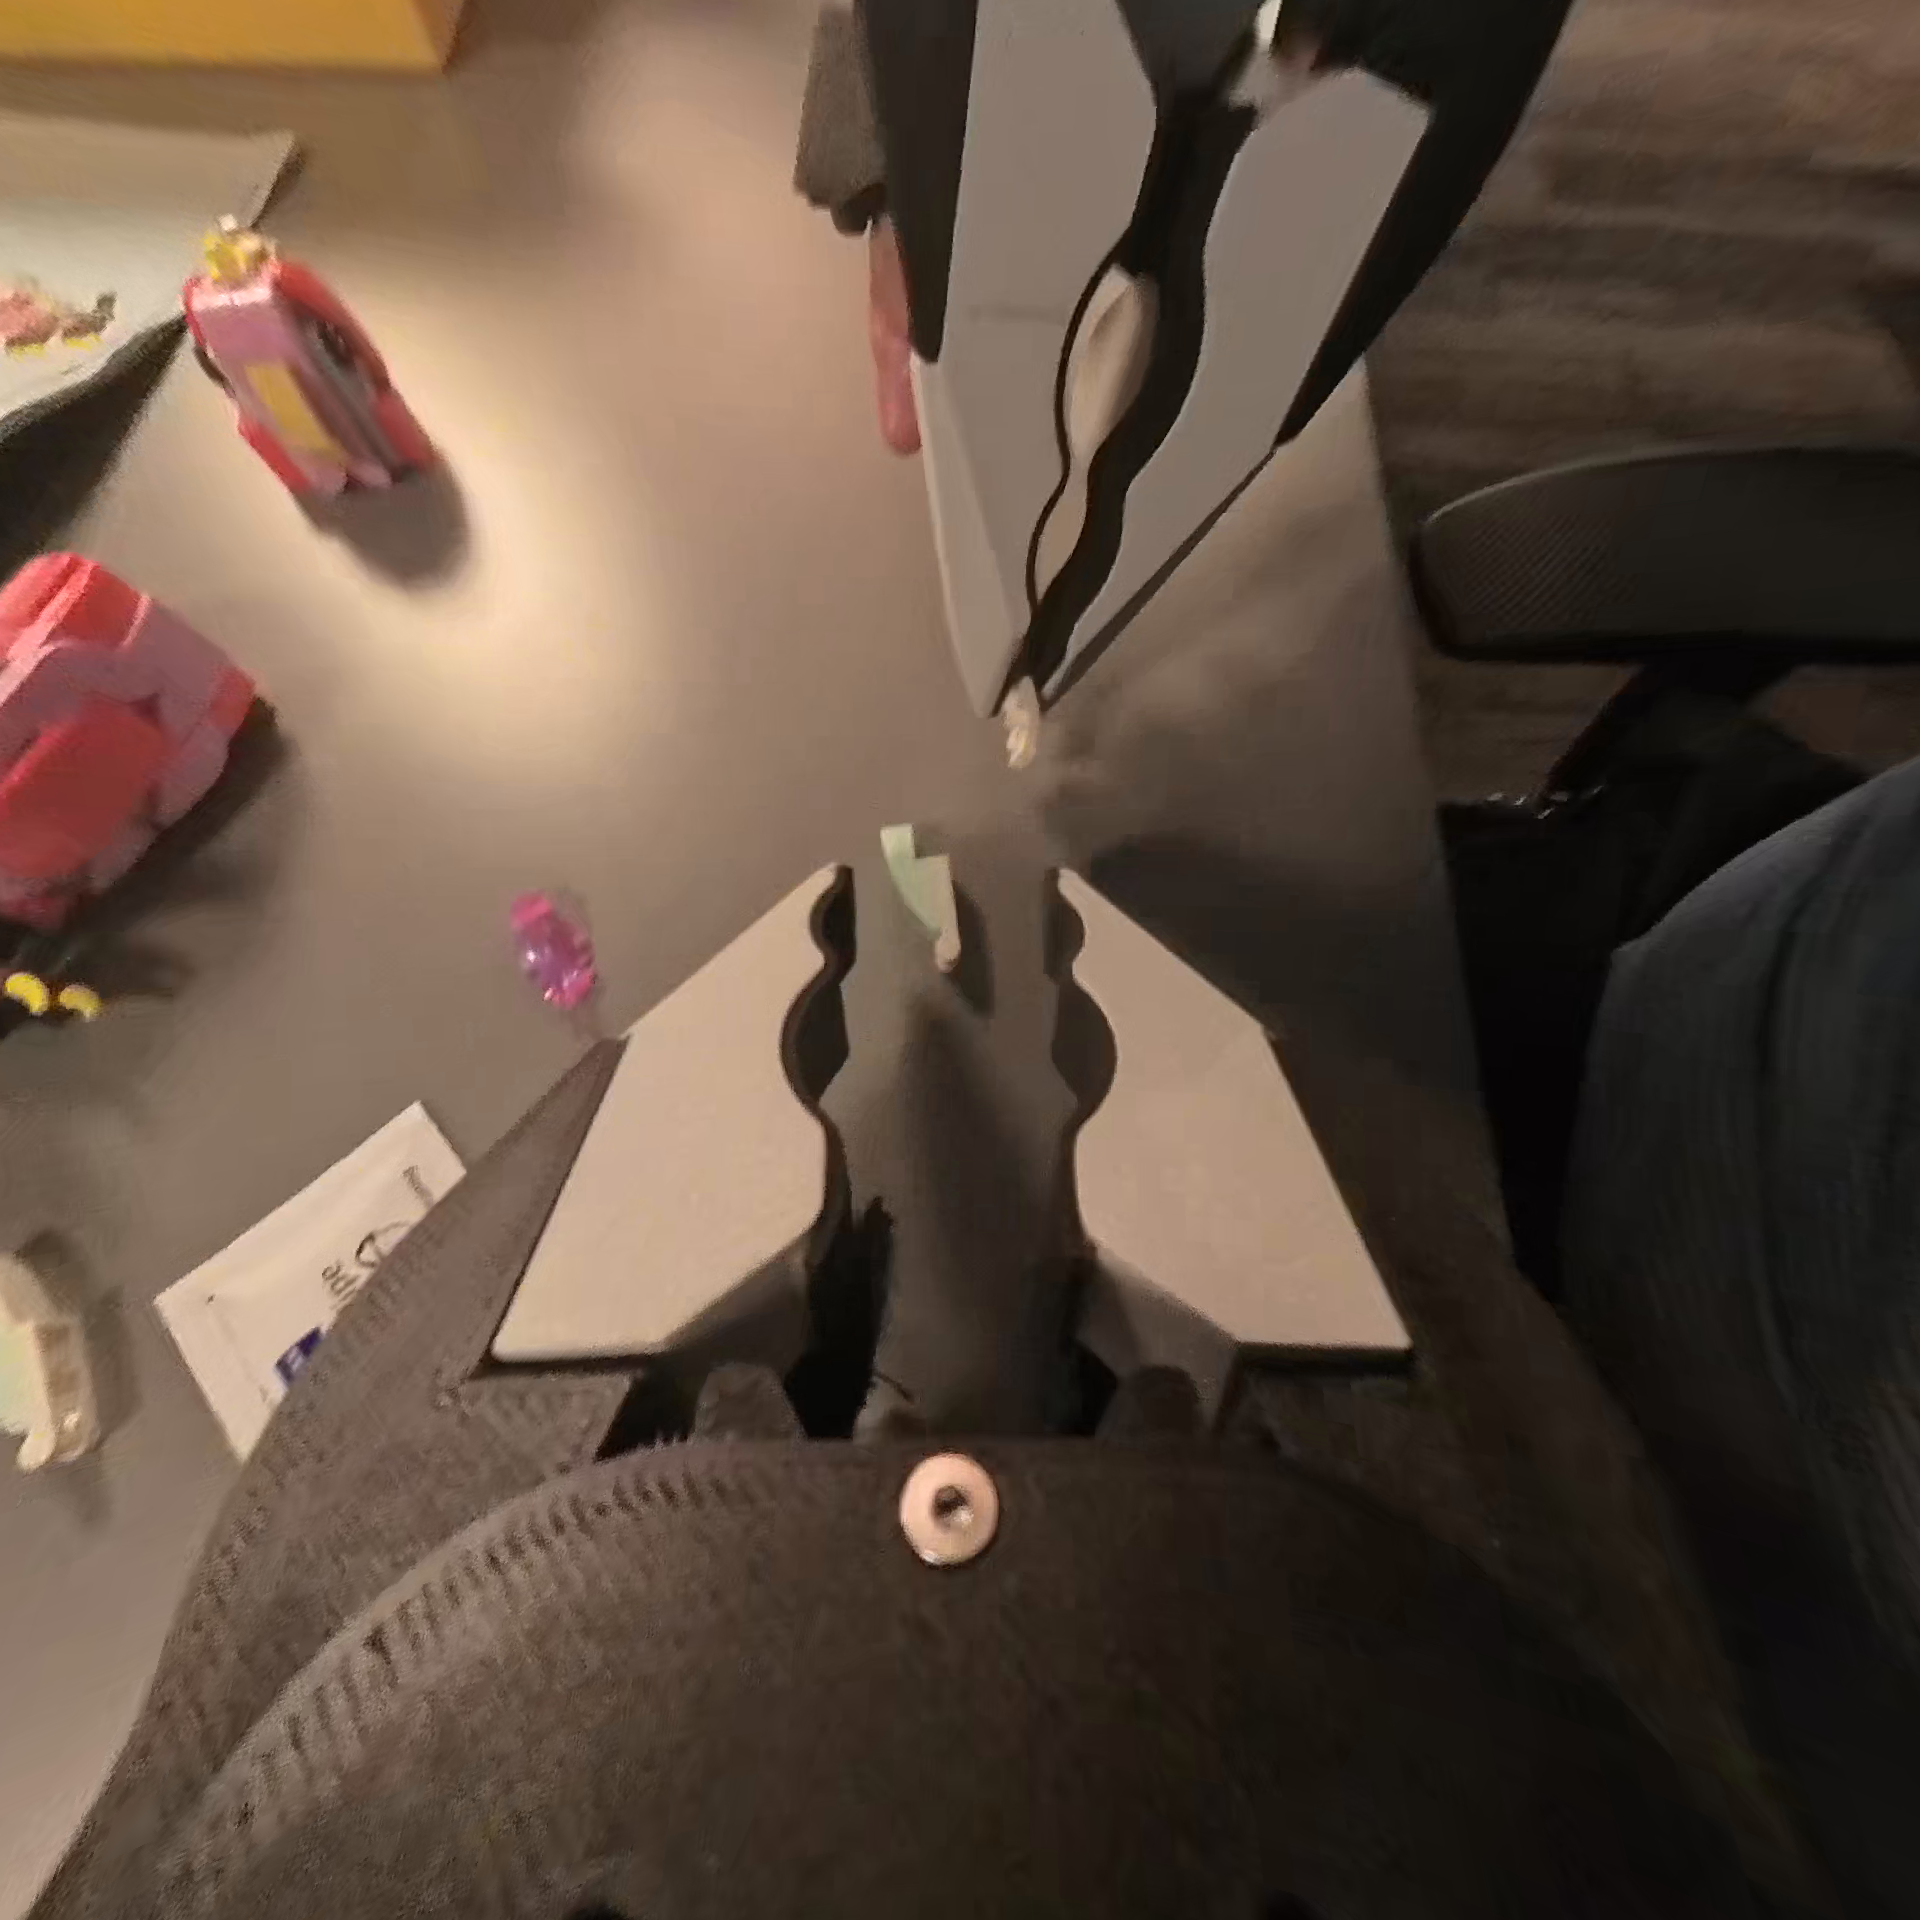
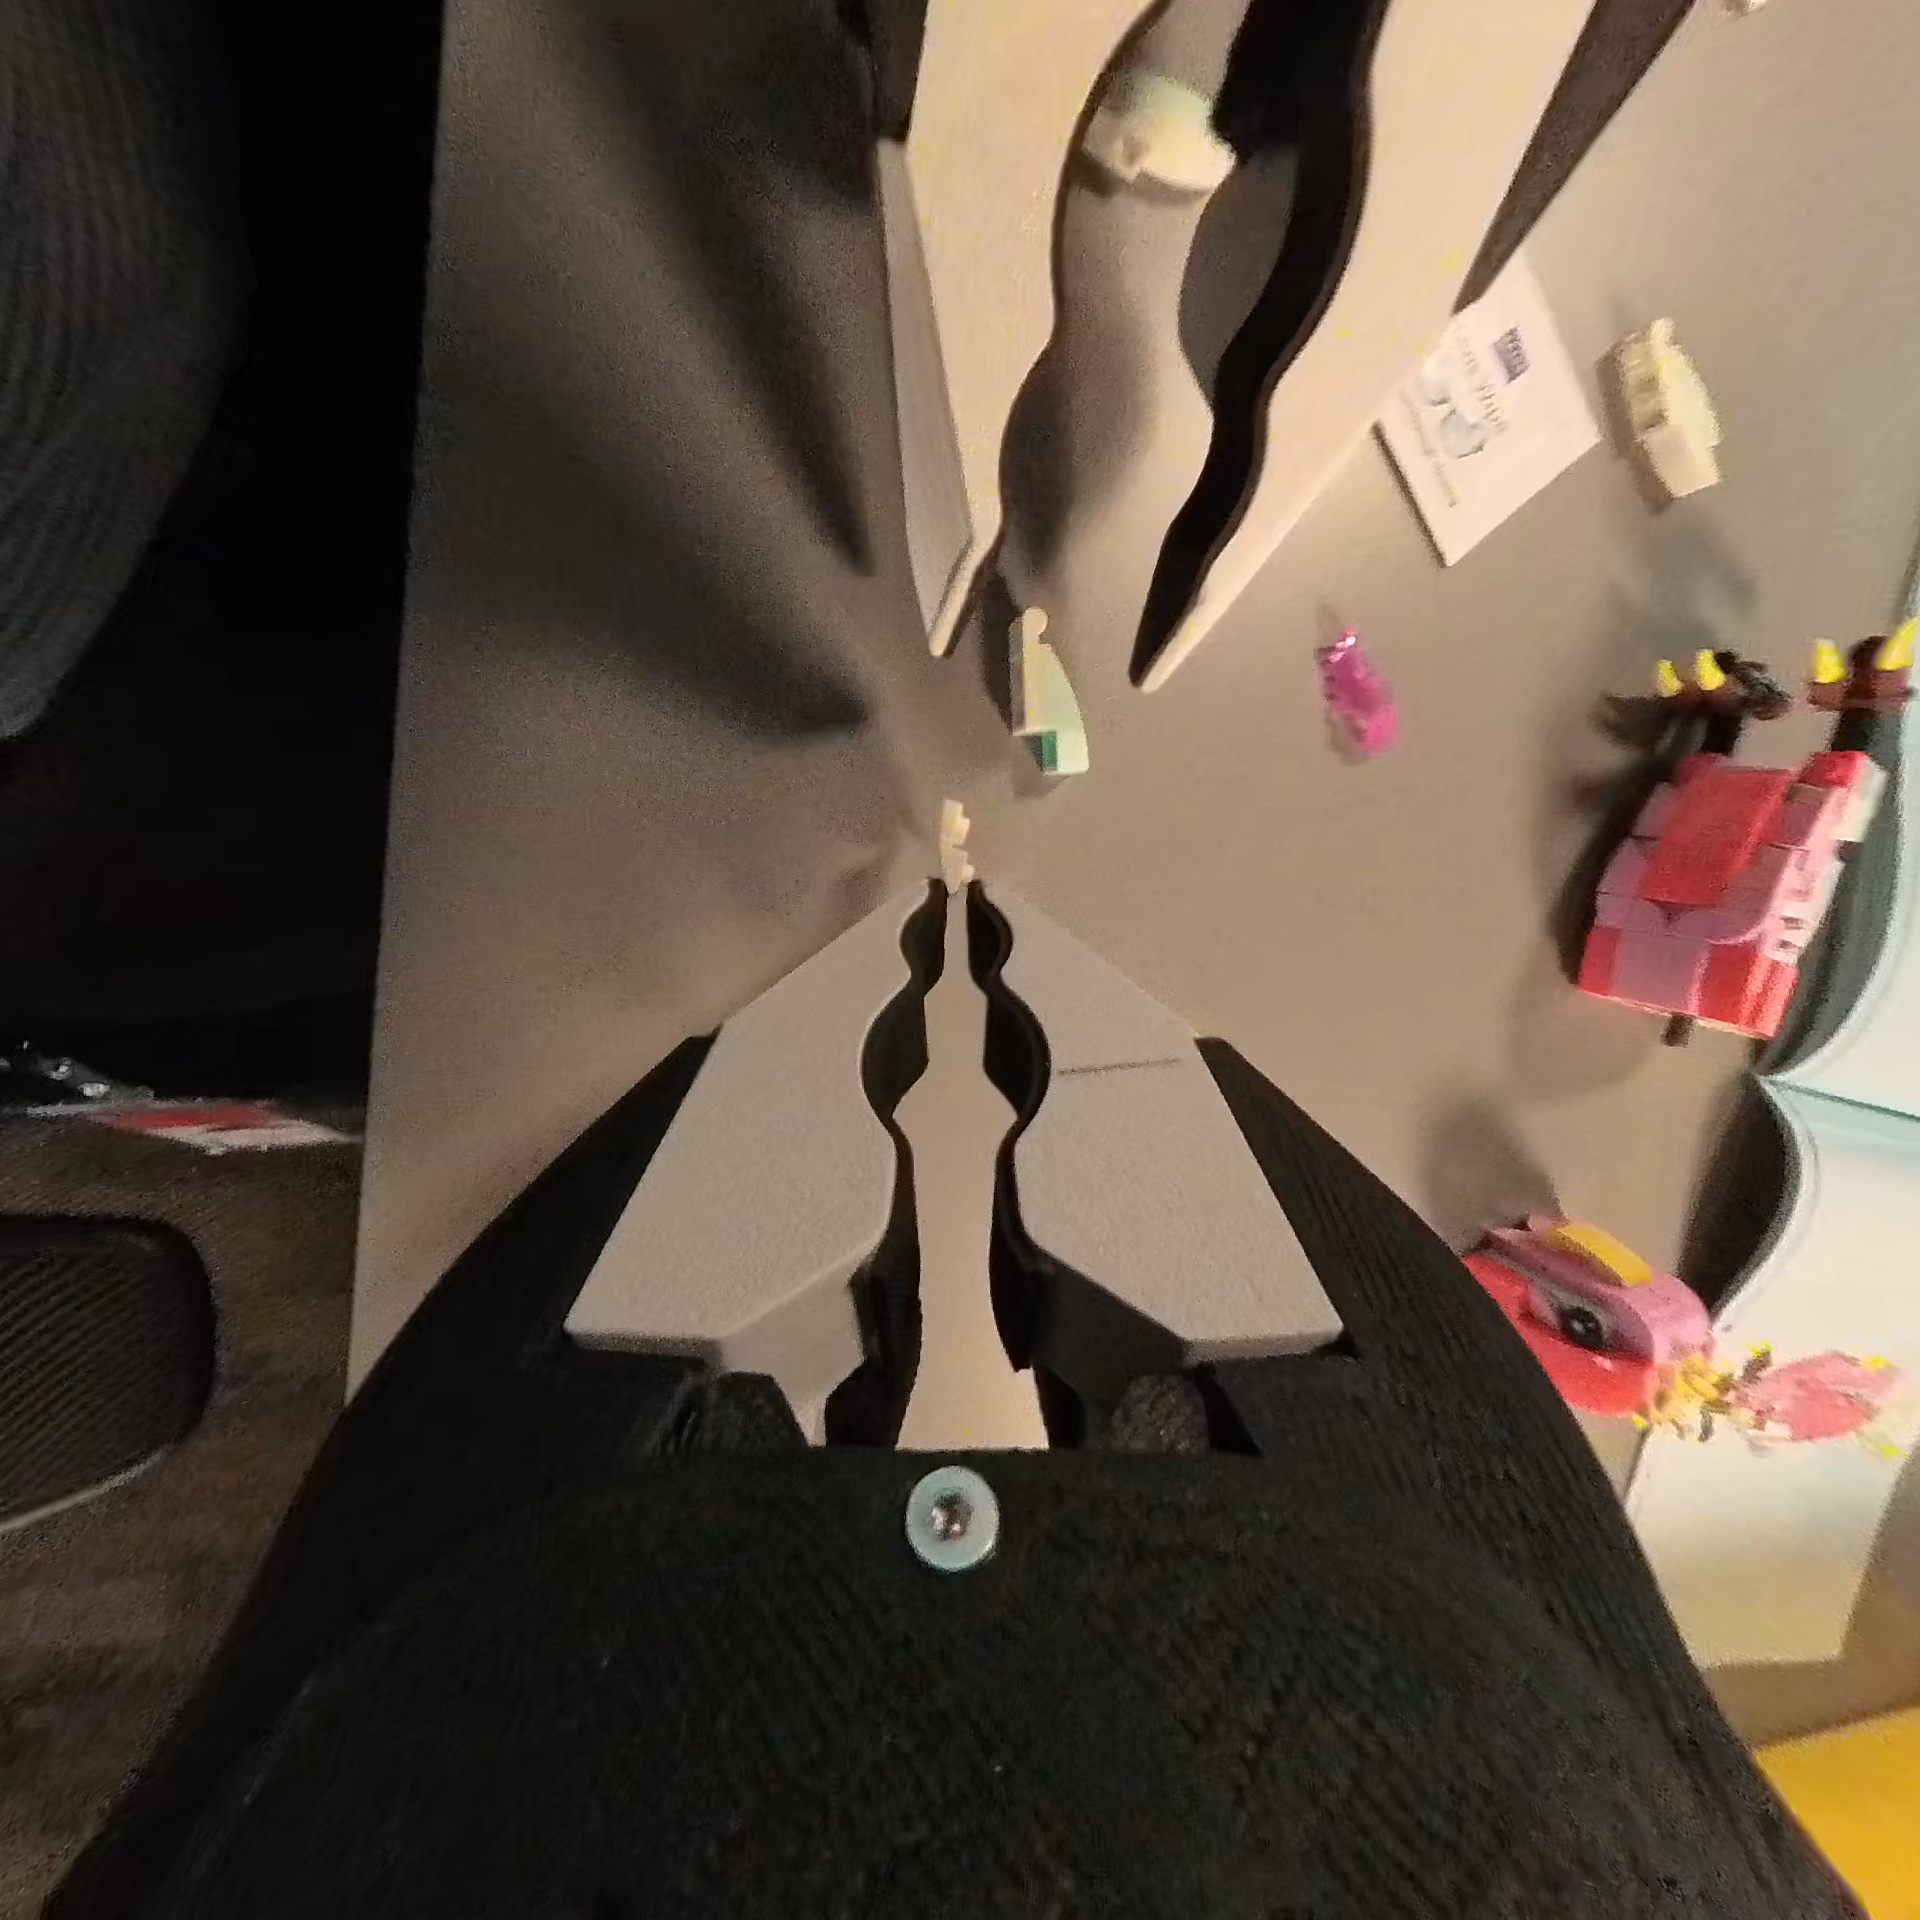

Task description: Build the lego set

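Your right gripper point(image 2: 956, 885) pinches a small cream piece point(image 2: 954, 847); your left gripper point(image 1: 948, 883) gapes around a pale green brick point(image 1: 916, 891), untouched. White printed sachet point(image 1: 312, 1257) at eight o'clock.

2 claws point(image 1: 951, 883), 2 red-pink brick models point(image 1: 312, 379), 1 pink gem point(image 1: 551, 951), 1 white packet point(image 1: 312, 1262)

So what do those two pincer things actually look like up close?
Both match: the left gripper and right gripper have coarse, ribbed black bodies, each with a silver screw at the centre. Their fingers are flat pale-grey wedges with wavy black inner edges, tapering to points.
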Tool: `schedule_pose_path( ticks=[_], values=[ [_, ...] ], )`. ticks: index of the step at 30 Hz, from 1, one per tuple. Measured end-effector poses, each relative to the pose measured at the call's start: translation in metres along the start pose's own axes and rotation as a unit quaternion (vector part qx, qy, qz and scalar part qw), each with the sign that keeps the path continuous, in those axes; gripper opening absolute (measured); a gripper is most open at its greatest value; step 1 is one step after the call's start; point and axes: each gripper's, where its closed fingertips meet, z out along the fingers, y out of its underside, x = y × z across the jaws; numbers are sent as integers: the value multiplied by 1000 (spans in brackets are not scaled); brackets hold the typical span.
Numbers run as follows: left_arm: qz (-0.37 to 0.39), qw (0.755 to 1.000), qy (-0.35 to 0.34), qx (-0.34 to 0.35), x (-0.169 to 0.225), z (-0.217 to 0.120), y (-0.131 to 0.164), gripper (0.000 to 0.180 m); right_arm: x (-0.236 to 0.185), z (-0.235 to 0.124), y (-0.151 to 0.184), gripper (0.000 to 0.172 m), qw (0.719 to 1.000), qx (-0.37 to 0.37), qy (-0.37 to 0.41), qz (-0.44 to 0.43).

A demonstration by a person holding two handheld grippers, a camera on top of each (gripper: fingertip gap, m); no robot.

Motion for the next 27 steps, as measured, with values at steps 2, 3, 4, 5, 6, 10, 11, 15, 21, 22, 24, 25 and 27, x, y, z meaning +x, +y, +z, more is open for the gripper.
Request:
schedule_pose_path(
  ticks=[2, 3, 4, 5, 6, 10, 11, 15, 21, 22, 24, 25, 27],
  values=[
    [1, 1000, -2, -24, 0, 3, 7, 34, -1, 4, 5, 2, 1000, -13, -14, -4],
    [1, 999, -2, -34, 0, 5, 10, 31, -1, 6, 7, 3, 1000, -17, -20, -3],
    [2, 999, -4, -44, -1, 6, 13, 30, 0, 6, 6, 2, 1000, -14, -24, 1],
    [3, 999, -6, -43, -1, 7, 12, 25, 1, 7, 6, 3, 1000, -14, -27, 7],
    [7, 999, -8, -48, -1, 8, 12, 20, 1, 7, 7, 3, 999, -16, -31, 13],
    [29, 998, -13, -57, -1, 11, 10, 6, 2, 7, 7, 4, 999, -18, -41, 29],
    [27, 998, -10, -57, -1, 12, 9, 6, 3, 7, 7, 5, 998, -19, -42, 31],
    [2, 998, 2, -56, -2, 14, 8, 6, 2, 7, 8, 6, 998, -22, -44, 29],
    [-18, 998, 11, -55, -2, 15, 7, 6, -2, 4, 11, 8, 997, -31, -59, 29],
    [-18, 998, 13, -54, -2, 15, 7, 6, -4, 3, 12, 9, 997, -32, -63, 31],
    [-23, 998, 17, -53, -1, 16, 6, 6, -6, 2, 12, 9, 997, -33, -69, 32],
    [-26, 998, 18, -53, -1, 16, 6, 6, -6, 2, 12, 9, 997, -35, -69, 31],
    [-36, 998, 21, -53, -1, 17, 5, 6, -6, 1, 13, 8, 996, -37, -67, 34]
  ],
)
